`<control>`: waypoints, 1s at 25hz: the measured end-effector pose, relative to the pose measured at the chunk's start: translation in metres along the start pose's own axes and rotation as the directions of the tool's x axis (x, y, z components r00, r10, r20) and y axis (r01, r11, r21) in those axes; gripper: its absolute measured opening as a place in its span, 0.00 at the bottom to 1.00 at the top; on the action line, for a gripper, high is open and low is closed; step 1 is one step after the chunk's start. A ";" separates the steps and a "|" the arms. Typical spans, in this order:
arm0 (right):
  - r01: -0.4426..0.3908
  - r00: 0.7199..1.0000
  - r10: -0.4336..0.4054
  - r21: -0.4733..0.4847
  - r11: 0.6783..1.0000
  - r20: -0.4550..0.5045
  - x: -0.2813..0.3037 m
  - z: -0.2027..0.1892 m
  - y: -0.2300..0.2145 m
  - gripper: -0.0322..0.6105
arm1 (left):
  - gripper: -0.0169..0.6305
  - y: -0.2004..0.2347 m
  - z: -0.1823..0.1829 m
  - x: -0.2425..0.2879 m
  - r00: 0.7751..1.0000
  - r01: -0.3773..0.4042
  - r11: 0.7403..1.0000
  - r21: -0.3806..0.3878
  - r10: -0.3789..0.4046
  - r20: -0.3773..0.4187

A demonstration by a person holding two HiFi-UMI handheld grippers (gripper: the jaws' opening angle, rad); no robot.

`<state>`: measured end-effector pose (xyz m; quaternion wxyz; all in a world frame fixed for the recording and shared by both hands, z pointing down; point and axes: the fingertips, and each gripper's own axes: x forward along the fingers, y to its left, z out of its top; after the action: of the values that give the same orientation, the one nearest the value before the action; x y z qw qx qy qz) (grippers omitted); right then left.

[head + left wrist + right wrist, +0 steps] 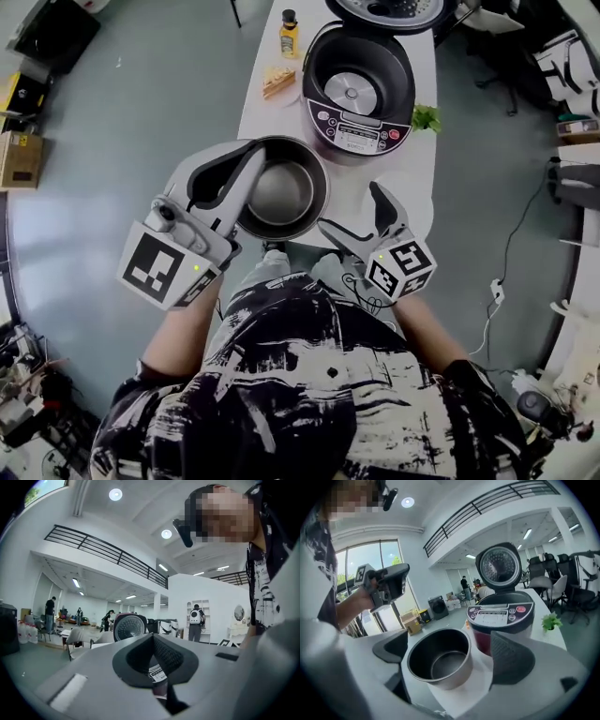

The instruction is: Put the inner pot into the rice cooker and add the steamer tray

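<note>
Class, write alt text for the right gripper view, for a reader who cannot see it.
An empty dark inner pot sits on a white table between the open jaws of the right gripper. Behind it stands the rice cooker, lid raised.

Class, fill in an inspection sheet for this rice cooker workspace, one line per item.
Surface: white table, narrow.
Job's things: inner pot on the table; rice cooker open, empty; steamer tray, nothing seen.
Clutter: bottle, slice of food, small plant.
Grippers: left gripper shut, empty, held high; right gripper open, pot ahead of its jaws, untouched.
Cables: cable on the floor at right.
Surroundings: cardboard box, office chairs.
</note>
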<state>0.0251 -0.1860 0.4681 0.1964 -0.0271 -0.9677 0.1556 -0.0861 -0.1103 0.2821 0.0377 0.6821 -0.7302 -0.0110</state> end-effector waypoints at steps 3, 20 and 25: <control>-0.013 0.997 0.017 0.053 0.998 -0.073 0.020 -0.020 -0.011 0.86 | 0.03 -0.002 -0.001 0.001 1.000 -0.029 1.000 -0.006 0.029 -0.005; 0.252 0.891 -0.074 0.352 0.902 -0.449 0.115 -0.101 -0.035 0.86 | 0.03 0.033 -0.018 -0.044 0.995 -0.077 0.992 -0.100 0.083 0.054; 0.322 0.840 -0.105 0.332 0.887 -0.533 0.130 -0.120 -0.042 0.86 | 0.03 0.050 -0.021 -0.065 0.992 -0.091 0.989 -0.117 0.100 0.073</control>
<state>-0.0475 -0.1761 0.6338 0.4581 0.0856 -0.8255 0.3182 -0.1299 -0.0416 0.3042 0.0482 0.6422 -0.7610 -0.0775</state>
